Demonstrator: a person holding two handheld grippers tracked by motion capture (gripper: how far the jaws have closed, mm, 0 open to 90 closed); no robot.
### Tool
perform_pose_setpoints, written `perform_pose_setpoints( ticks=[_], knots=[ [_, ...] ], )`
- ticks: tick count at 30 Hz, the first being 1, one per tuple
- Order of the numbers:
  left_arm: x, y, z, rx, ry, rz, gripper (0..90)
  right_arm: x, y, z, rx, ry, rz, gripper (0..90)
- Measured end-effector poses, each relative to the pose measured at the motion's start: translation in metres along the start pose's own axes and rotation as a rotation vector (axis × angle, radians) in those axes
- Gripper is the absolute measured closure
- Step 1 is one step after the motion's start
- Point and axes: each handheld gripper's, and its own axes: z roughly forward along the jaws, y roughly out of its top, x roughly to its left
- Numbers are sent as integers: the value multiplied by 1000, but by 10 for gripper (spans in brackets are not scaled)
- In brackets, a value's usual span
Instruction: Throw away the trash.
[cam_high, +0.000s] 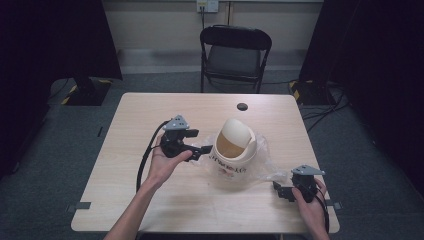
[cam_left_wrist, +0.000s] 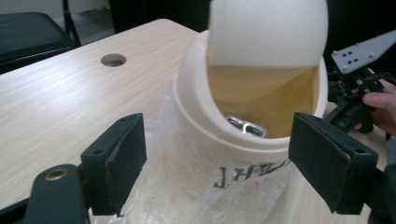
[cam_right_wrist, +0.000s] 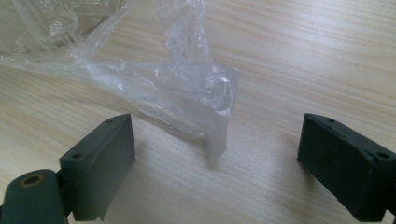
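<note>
Nearest the lens, your two forearms come in from six o'clock over the pale wood-grain table (cam_high: 150, 200). Your left gripper (cam_high: 200, 142) sits at about nine o'clock of the small cream plastic bin with the domed swing lid (cam_high: 235, 145), pointing toward three o'clock, straight at it. Its fingers (cam_left_wrist: 119, 161) stand well apart with nothing pressed between them; in the left gripper view the bin's rim shows between the two black pads, near but not touched. The lid is tilted, the opening faces you, and a small silvery piece (cam_left_wrist: 246, 127) lies inside the bin; what it is I cannot tell. Dark lettering shows on the bin's front, under the plastic.

The crumpled clear plastic bag (cam_high: 267, 167) spreads out from under the bin, toward four o'clock. Your right gripper (cam_high: 287, 192) rests low at about four o'clock of the bin, close to the table's near right corner, aimed at the bag's loose edge. Its fingers (cam_right_wrist: 100, 165) are wide open too, and a twisted corner of the clear film (cam_right_wrist: 205, 102) lies on the wood between them, clear of both pads.

At twelve o'clock, a round dark cable hole (cam_high: 242, 106) sits in the table, and beyond it stands a black folding chair (cam_high: 235, 52).
</note>
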Motion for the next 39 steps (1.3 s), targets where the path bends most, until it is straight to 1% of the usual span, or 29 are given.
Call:
perform_pose_setpoints(
  ticks=[3, 4, 5, 6, 7, 8, 9, 11, 13, 15, 16, 17, 19, 20, 21, 22, 23, 24, 28, 29, 30, 31, 32, 33, 35, 36, 37, 38, 39],
  knots=[
    [3, -4, -5, 4, 15, -2, 188, 0, 0, 0, 0, 0, 0, 102],
    [6, -7, -9, 14, 27, -3, 185, 0, 0, 0, 0, 0, 0, 102],
    [6, -7, -9, 14, 27, -3, 183, 0, 0, 0, 0, 0, 0, 102],
    [8, -11, -14, 18, 44, -8, 182, 0, 0, 0, 0, 0, 0, 102],
    [8, -11, -14, 18, 44, -8, 182, 0, 0, 0, 0, 0, 0, 102],
    [12, -16, -19, 25, 47, -22, 183, 0, 0, 0, 0, 0, 0, 102],
    [13, -19, -21, 34, 65, -30, 184, 0, 0, 0, 0, 0, 0, 102],
    [16, -25, -26, 37, 82, -33, 185, 0, 0, 0, 0, 0, 0, 102],
    [19, -30, -31, 29, 81, -60, 185, 0, 0, 0, 0, 0, 0, 102],
    [21, -33, -34, 30, 89, -60, 185, 0, 0, 0, 0, 0, 0, 102],
    [24, -37, -38, 38, 92, -74, 185, 0, 0, 0, 0, 0, 0, 102],
    [26, -38, -41, 52, 97, -74, 184, 0, 0, 0, 0, 0, 0, 102],
    [27, -41, -43, 45, 92, -82, 185, 0, 0, 0, 0, -1, 1, 102],
    [29, -47, -49, 53, 99, -100, 185, 0, 0, 0, 0, 0, 0, 102],
    [31, -50, -52, 47, 106, -100, 185, 0, 0, 0, 0, 0, 0, 102],
    [32, -54, -55, 43, 103, -111, 185, 0, 0, 0, 0, -1, 0, 103],
    [32, -54, -55, 43, 103, -111, 185, 0, 0, 0, 0, -1, 0, 103],
    [35, -60, -59, 49, 125, -124, 185, 1, 0, 0, -1, -3, 2, 103],
    [40, -71, -68, 71, 155, -135, 185, 0, -1, -1, -2, -1, -1, 103],
    [40, -71, -68, 71, 155, -135, 186, 0, -1, -1, -2, -1, -1, 103],
    [42, -76, -74, 91, 169, -135, 188, 1, -1, -1, -2, -1, 0, 103],
    [42, -76, -74, 91, 169, -135, 188, 1, -1, -1, -2, -1, 0, 103],
    [44, -81, -80, 97, 195, -136, 188, 1, -1, -1, -2, -3, 0, 103],
    [46, -84, -82, 93, 199, -151, 188, 1, -1, -1, -2, -2, -1, 103],
    [47, -87, -85, 99, 205, -153, 188, 1, -1, -1, -2, -2, 0, 103],
    [51, -94, -89, 107, 218, -160, 188, 1, -1, -1, -2, -3, 0, 103],
    [51, -94, -89, 107, 218, -160, 187, 1, -1, -1, -2, -2, 1, 102],
    [54, -100, -94, 110, 223, -170, 181, 1, -1, -1, -2, -2, 0, 103],
    [54, -100, -94, 110, 223, -170, 169, 1, -1, -1, -2, -2, 0, 103]
  ],
)
